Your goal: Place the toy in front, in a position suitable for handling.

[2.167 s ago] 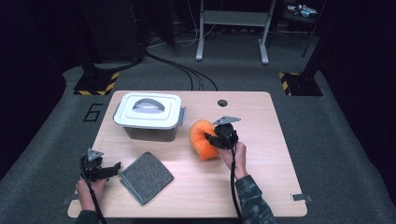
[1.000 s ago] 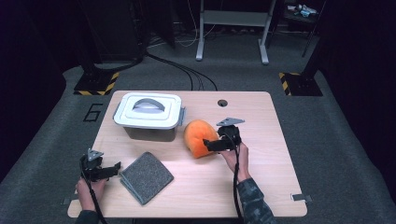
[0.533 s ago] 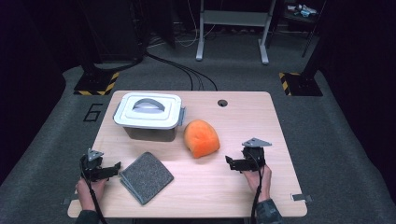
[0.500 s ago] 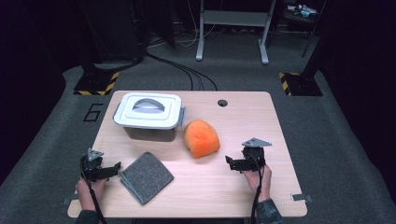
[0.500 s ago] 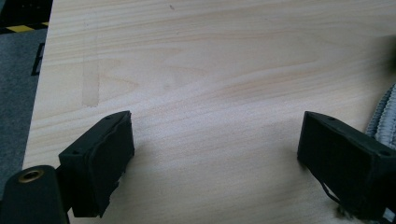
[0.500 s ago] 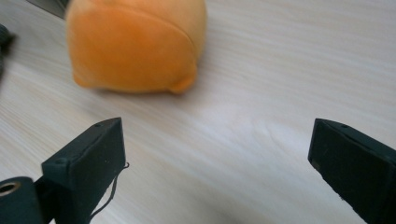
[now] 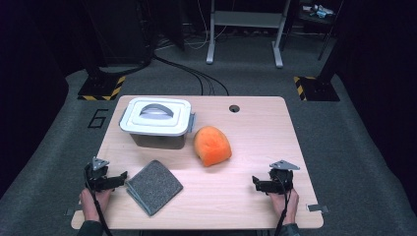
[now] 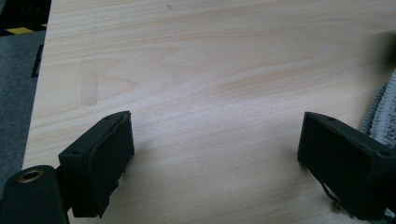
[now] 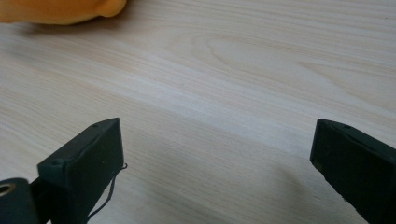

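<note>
An orange rounded cushion-like lump (image 7: 212, 145) lies mid-table, just right of a white lidded box (image 7: 156, 118); its edge (image 9: 60, 10) also peeks in at the top left of the right gripper view. A folded grey cloth (image 7: 154, 186) lies near the front left, and its edge (image 8: 383, 112) appears at the right of the left gripper view. My left gripper (image 7: 118, 178) rests open on the table just left of the cloth, nothing between its jaws. My right gripper (image 7: 255, 183) rests open at the front right, well clear of the orange lump, with bare wood between its jaws.
The wooden table (image 7: 255, 128) has a round cable hole (image 7: 234, 108) near its far edge. Dark carpet surrounds it, with cables, a metal stand (image 7: 243, 29) and yellow-black striped floor plates (image 7: 101, 88) beyond.
My right gripper let go of the orange lump and drew back to the front right edge of the table. The lump stays beside the box. My left gripper has not moved.
</note>
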